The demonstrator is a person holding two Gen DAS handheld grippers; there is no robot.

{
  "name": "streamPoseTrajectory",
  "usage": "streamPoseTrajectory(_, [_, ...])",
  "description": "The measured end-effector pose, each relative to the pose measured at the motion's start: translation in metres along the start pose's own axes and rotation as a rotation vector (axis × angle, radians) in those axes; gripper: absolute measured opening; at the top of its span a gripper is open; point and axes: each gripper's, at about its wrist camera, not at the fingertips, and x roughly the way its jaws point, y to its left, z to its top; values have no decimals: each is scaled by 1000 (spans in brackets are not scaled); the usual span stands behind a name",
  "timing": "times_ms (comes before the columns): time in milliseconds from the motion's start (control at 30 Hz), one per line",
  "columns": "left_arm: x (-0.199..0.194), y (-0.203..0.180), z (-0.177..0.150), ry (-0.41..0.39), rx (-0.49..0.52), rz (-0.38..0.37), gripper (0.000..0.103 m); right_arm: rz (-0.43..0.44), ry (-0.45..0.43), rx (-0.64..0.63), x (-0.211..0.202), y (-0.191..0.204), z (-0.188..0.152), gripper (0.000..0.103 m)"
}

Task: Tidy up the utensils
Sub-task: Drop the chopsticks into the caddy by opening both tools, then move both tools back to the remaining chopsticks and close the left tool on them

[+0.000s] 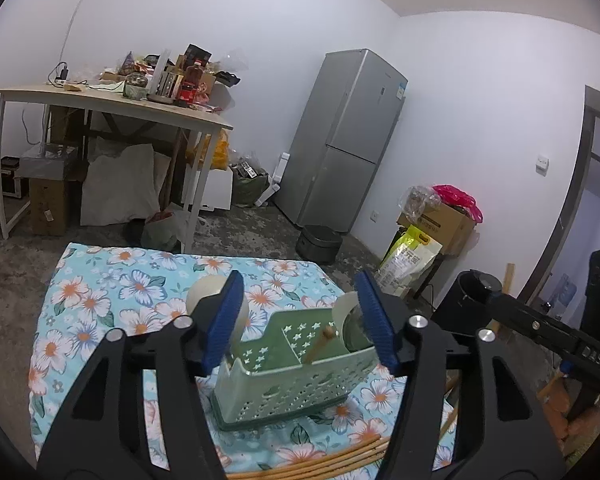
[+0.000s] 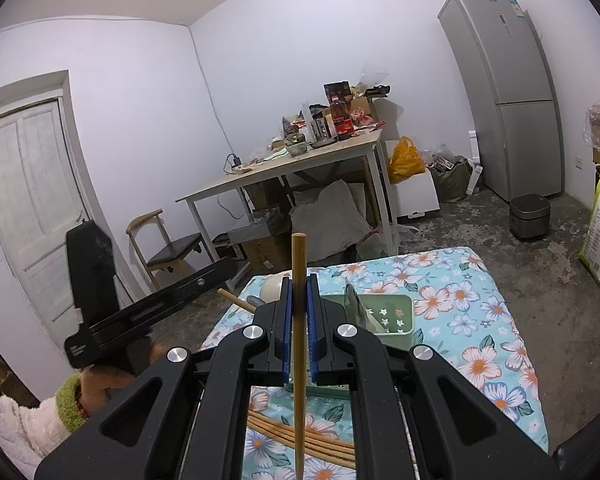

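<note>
A green perforated utensil basket stands on a floral cloth; it also shows in the right wrist view. A brown handle and a knife blade stick out of it. My left gripper is open and empty, its jaws on either side of the basket. My right gripper is shut on a wooden chopstick, held upright above the cloth. Several more chopsticks lie on the cloth near me, also seen in the left wrist view.
A pale bowl sits left of the basket. Beyond the cloth are a cluttered table, a grey fridge, a rice cooker, boxes and bags, a chair and a door.
</note>
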Motion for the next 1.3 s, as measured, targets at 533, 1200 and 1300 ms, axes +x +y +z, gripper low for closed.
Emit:
streamPoseTrajectory(533, [-47,19,-36,44,-73,82,79,62,-85,-8,16,-11,47,7])
streamPoseTrajectory(1200, [-50,14,-77,128,-58,146,91,52,-156,-190,92,6,108,7])
streamPoseTrajectory(1300, [-49,11,-81,140,-50,145,91,53,-100,-235,116,9,93,7])
